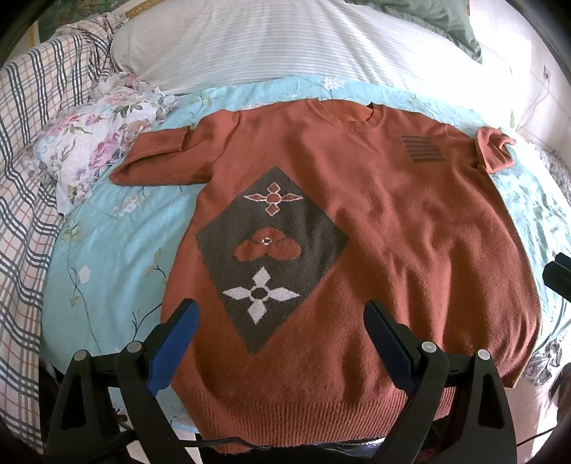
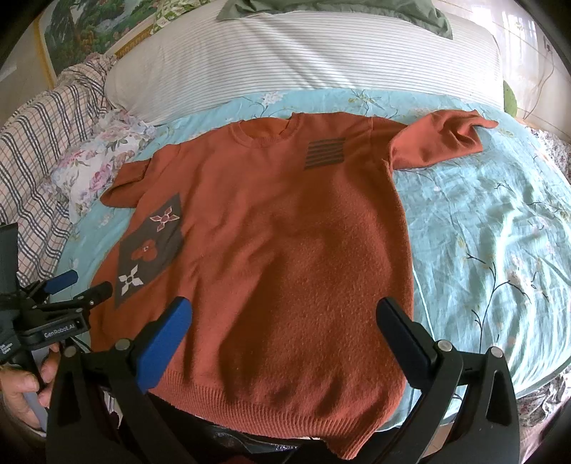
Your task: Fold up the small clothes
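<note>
The only legible writing is "GenRobot.AI", printed in white on the black body of the left gripper (image 2: pixel 87 283) as the right wrist view catches it at 9 o'clock, held by a bare hand (image 2: pixel 19 389); a smaller white label beside it is too blurred to read.

The rust-orange knitted short-sleeved sweater (image 1: pixel 357 221) lies flat and face up on a light-blue floral bedsheet (image 1: pixel 107 250), collar toward 12 o'clock and ribbed hem toward 6 o'clock, both sleeves spread out sideways. It carries a dark grey diamond panel with three flower motifs (image 1: pixel 271 257) and a small block of dark horizontal stripes (image 1: pixel 424 149) on the chest. Beyond the collar sits a white ribbed pillow (image 1: pixel 285 43) with a grey-green cloth (image 2: pixel 339 10) on top. At 9 to 10 o'clock lie a pink-flowered white cloth (image 1: pixel 92 150) and a checked plaid blanket (image 1: pixel 32 142).

The left gripper (image 1: pixel 282 314) hangs over the hem with its blue-padded fingers spread wide apart, holding nothing. The right gripper (image 2: pixel 285 314) likewise has its fingers wide apart over the hem, nothing between them.

Only the right wrist view shows a gold-framed landscape painting (image 2: pixel 96 25) at 11 o'clock, a green round object (image 2: pixel 510 100) at 2 o'clock, and the full spread of the sleeve at 1 o'clock (image 2: pixel 442 139). The left wrist view shows the diamond panel large, and a black edge of the right gripper (image 1: pixel 558 278) at 3 o'clock.
</note>
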A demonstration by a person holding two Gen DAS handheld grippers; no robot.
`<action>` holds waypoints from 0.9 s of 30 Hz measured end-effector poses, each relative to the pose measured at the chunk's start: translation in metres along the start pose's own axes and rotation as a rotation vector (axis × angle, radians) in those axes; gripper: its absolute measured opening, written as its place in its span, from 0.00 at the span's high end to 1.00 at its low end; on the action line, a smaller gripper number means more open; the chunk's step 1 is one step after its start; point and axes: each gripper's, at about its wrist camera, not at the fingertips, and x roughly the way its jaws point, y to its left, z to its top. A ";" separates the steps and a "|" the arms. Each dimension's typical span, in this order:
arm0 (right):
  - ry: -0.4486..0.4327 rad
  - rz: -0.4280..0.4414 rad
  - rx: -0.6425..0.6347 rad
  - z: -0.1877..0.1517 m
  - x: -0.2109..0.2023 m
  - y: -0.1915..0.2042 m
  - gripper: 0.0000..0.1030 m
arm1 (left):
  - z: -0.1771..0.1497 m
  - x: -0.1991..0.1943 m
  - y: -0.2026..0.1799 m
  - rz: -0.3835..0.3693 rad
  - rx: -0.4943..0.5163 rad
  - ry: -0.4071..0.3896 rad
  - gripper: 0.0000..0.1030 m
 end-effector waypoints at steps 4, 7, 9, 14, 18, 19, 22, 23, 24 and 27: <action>0.009 0.007 0.001 0.002 0.003 -0.001 0.00 | 0.002 0.004 -0.003 0.000 0.008 0.008 0.09; 0.001 0.020 0.013 0.003 0.003 -0.003 0.00 | 0.004 0.006 -0.004 -0.006 0.012 0.010 0.09; 0.004 0.027 0.029 0.006 0.004 -0.007 0.00 | 0.006 0.008 -0.006 -0.012 0.015 0.010 0.09; -0.001 0.032 0.073 0.016 0.005 -0.022 0.00 | 0.013 0.018 -0.012 -0.030 0.029 0.027 0.09; -0.038 0.044 0.111 0.026 0.007 -0.041 0.00 | 0.021 0.026 -0.015 -0.034 0.041 0.040 0.09; -0.049 0.045 0.120 0.029 0.007 -0.048 0.00 | 0.025 0.029 -0.017 -0.034 0.049 0.043 0.09; -0.080 0.030 0.144 0.045 0.009 -0.068 0.03 | 0.034 0.035 -0.019 -0.029 0.062 0.042 0.09; -0.113 0.032 0.150 0.050 0.009 -0.076 0.07 | 0.038 0.036 -0.019 -0.029 0.062 0.040 0.09; -0.133 0.024 0.157 0.057 0.008 -0.083 0.09 | 0.041 0.038 -0.020 -0.030 0.061 0.040 0.09; -0.152 -0.011 0.182 0.083 0.011 -0.107 0.15 | 0.056 0.045 -0.020 -0.045 0.054 0.041 0.09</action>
